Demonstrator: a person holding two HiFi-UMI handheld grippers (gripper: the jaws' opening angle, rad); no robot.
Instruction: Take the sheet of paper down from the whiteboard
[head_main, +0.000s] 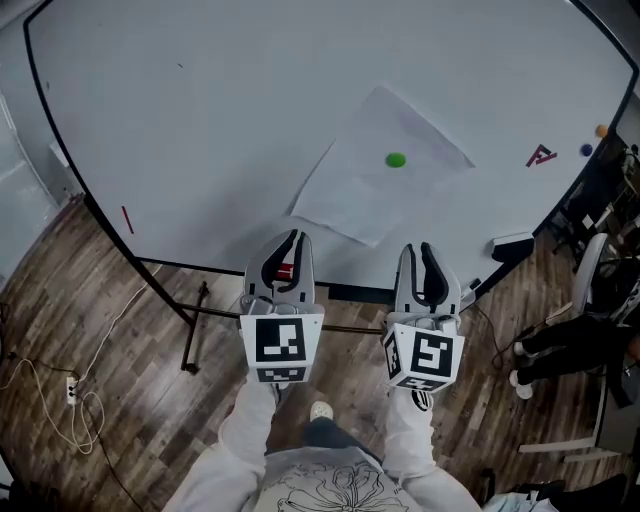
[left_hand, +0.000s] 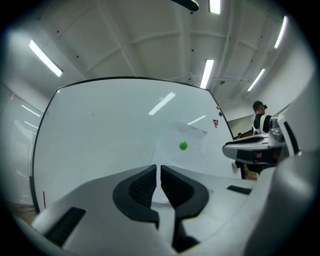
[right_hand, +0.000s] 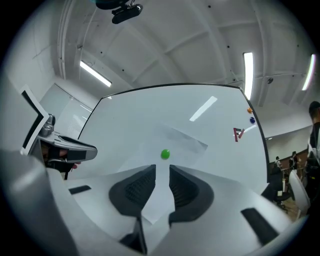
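A white sheet of paper (head_main: 375, 170) hangs tilted on the whiteboard (head_main: 200, 120), pinned by a green round magnet (head_main: 396, 159). Both grippers are held side by side below the board's lower edge, pointing at it and apart from the sheet. My left gripper (head_main: 290, 240) is shut, its pads (left_hand: 142, 185) together with nothing between them; the paper (left_hand: 172, 157) and magnet (left_hand: 183, 145) lie beyond. My right gripper (head_main: 422, 252) is open with an empty gap; the sheet's lower corner (right_hand: 159, 202) shows through it, and the magnet (right_hand: 165, 154) sits just above the tips.
On the board's right are a red mark (head_main: 541, 156), a blue magnet (head_main: 586, 150) and an orange one (head_main: 601, 130). An eraser (head_main: 512, 245) sits at the lower edge. The stand's black legs (head_main: 195, 330), a floor cable (head_main: 60, 385) and a chair (head_main: 590, 300) surround me.
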